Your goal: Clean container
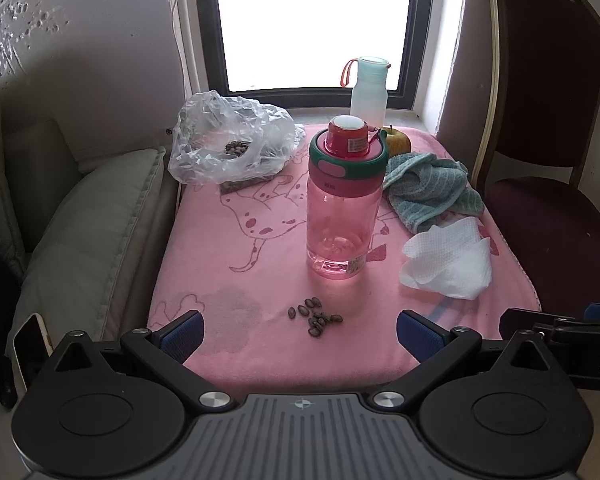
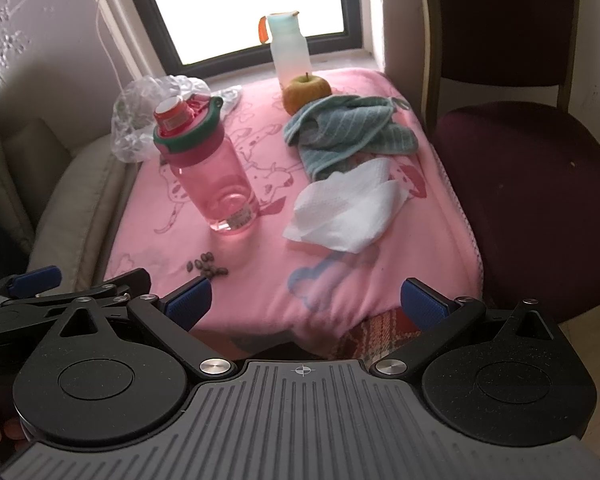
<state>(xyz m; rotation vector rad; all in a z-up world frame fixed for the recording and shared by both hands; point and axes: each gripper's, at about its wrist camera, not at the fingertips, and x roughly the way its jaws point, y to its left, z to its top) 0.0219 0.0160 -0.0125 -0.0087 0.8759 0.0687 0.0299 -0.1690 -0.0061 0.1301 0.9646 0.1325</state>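
Ahead of my grippers I see an apple (image 2: 306, 92) by the far edge of the pink blanket (image 1: 228, 240) — a frosted bottle (image 1: 369, 90) behind it on the sill. Far left, a plastic bag (image 1: 228, 140); right, a dark red chair (image 2: 532, 184).

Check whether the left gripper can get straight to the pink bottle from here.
Probably yes. The left gripper is open and lined up with the pink bottle; only the loose seeds lie between on the pink blanket, low enough to pass over.

Two low near-edge wrist views facing the window, sharing the pink bottle (image 1: 343, 200) (image 2: 206, 168).
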